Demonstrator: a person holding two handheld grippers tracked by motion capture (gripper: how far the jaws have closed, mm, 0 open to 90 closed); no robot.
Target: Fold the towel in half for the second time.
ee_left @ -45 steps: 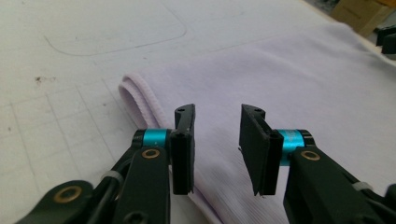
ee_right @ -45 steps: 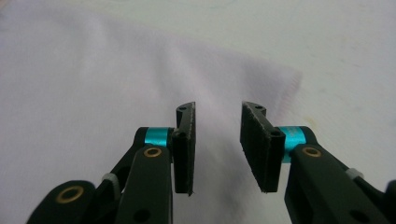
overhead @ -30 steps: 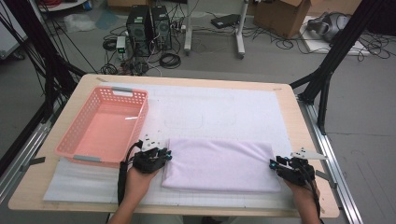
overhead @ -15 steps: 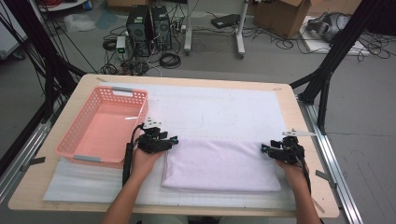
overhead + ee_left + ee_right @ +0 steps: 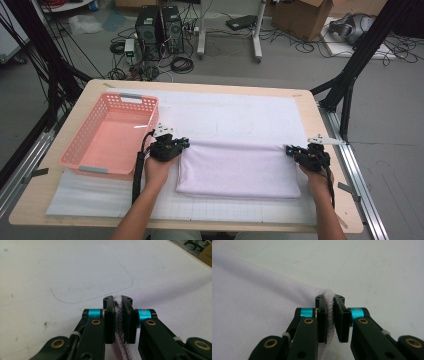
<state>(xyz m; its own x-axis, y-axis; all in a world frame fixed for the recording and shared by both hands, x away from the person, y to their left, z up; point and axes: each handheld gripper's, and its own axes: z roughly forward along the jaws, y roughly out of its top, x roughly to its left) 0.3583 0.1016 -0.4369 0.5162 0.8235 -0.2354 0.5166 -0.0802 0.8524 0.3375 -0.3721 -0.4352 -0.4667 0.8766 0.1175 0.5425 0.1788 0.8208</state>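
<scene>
A folded pale lilac towel (image 5: 237,170) lies flat on the white mat (image 5: 235,117). My left gripper (image 5: 184,143) is at the towel's far left corner and my right gripper (image 5: 289,149) is at its far right corner. In the left gripper view the left gripper (image 5: 118,312) has just closed, and its jaws pinch the thick edge of the towel (image 5: 175,302). In the right gripper view the right gripper (image 5: 329,315) has also just closed, with the hem of the towel (image 5: 257,295) clamped between its jaws.
An empty pink plastic basket (image 5: 127,96) stands on the left of the table, close beside my left hand. The wooden table edge (image 5: 200,85) runs along the far side. Beyond it, computers and cables lie on the floor.
Both hands have moved away from the person, from beside the towel's near part up to its far corners. The jaws of both grippers now grip the far edge.
</scene>
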